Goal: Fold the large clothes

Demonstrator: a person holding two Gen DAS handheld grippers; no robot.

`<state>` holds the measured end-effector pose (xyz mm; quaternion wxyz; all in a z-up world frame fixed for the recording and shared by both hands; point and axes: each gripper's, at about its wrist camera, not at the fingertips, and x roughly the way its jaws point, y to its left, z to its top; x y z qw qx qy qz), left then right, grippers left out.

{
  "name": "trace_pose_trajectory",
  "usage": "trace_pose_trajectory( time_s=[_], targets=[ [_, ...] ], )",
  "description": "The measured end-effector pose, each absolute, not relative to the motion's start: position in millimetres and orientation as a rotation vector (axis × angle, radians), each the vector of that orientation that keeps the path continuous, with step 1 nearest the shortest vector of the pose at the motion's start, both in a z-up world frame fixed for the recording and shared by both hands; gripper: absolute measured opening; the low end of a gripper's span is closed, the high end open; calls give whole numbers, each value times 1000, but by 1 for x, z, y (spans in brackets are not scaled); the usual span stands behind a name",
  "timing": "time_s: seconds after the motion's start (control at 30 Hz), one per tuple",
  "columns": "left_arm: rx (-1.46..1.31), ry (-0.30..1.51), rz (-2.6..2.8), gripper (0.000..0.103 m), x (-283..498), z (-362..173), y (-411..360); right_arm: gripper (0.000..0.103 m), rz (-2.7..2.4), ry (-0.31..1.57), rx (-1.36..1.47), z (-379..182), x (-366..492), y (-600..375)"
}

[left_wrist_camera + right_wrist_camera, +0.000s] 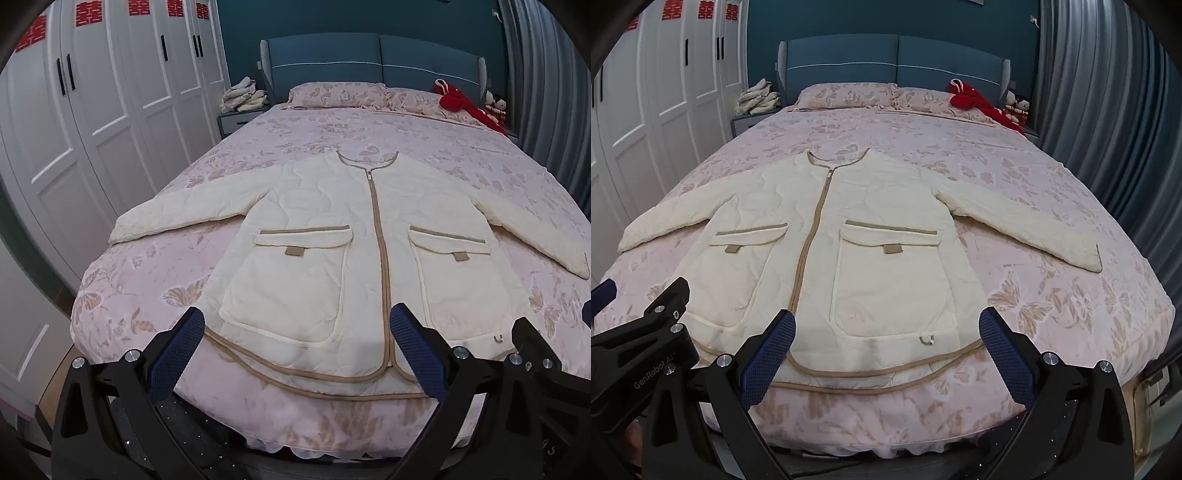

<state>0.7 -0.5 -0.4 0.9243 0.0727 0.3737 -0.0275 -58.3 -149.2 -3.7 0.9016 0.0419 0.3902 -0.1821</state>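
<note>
Left wrist view shows the jacket (354, 254) lying flat and zipped on the bed (155, 273), sleeves outspread, both the left claw (297, 325) and right claw (886, 325) spread and empty above its hem; risk: the thick quilting slipping from a shallow pinch.

We read "GenRobot.AI" in pale print on the black body of the left gripper (642, 321), seen at the lower left of the right wrist view; the last letters run partly out of sight. Red paper double-happiness signs (囍) (89, 12) are stuck along the tops of the white wardrobe doors (110, 92), and we see them again in the right wrist view (672, 10). We find no other legible text; faint marks at the left wrist view's lower right edge are unreadable.
</note>
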Motion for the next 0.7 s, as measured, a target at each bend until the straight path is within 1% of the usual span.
trace_pose_trajectory(
  time_s=[0.7],
  targets=[
    [146,743,-52,98,1,3,7,98,-376,800,87,0,-56,-147]
  ],
)
